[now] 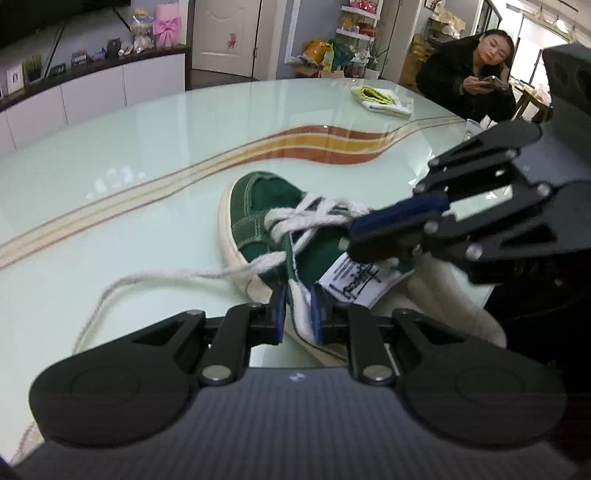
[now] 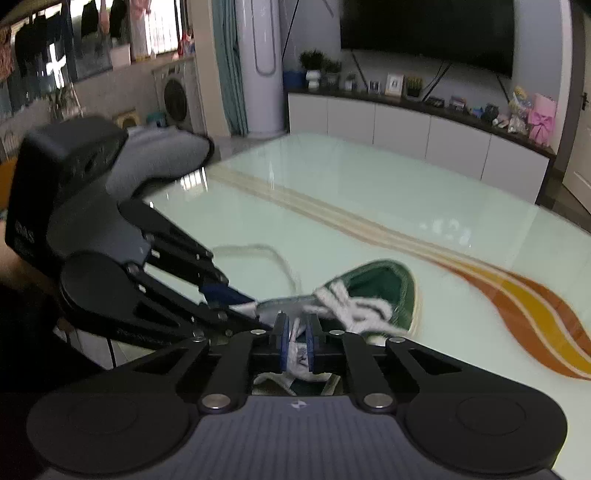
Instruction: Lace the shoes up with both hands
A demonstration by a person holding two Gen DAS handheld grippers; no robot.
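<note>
Gleaming glass table (image 1: 155, 147) w/ striped swoosh, TV (image 2: 424, 29) behind.

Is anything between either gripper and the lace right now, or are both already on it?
Nothing visible stands in the way. The left gripper is shut on a strand of the white lace at the near side of the green shoe. The right gripper is shut on another strand over the shoe's opening.

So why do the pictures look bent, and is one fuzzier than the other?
Both views are fisheye, so the table edge curves. The right wrist view is blurrier: the shoe and laces smear. The left wrist view is sharper, with window glare on the glass.
</note>
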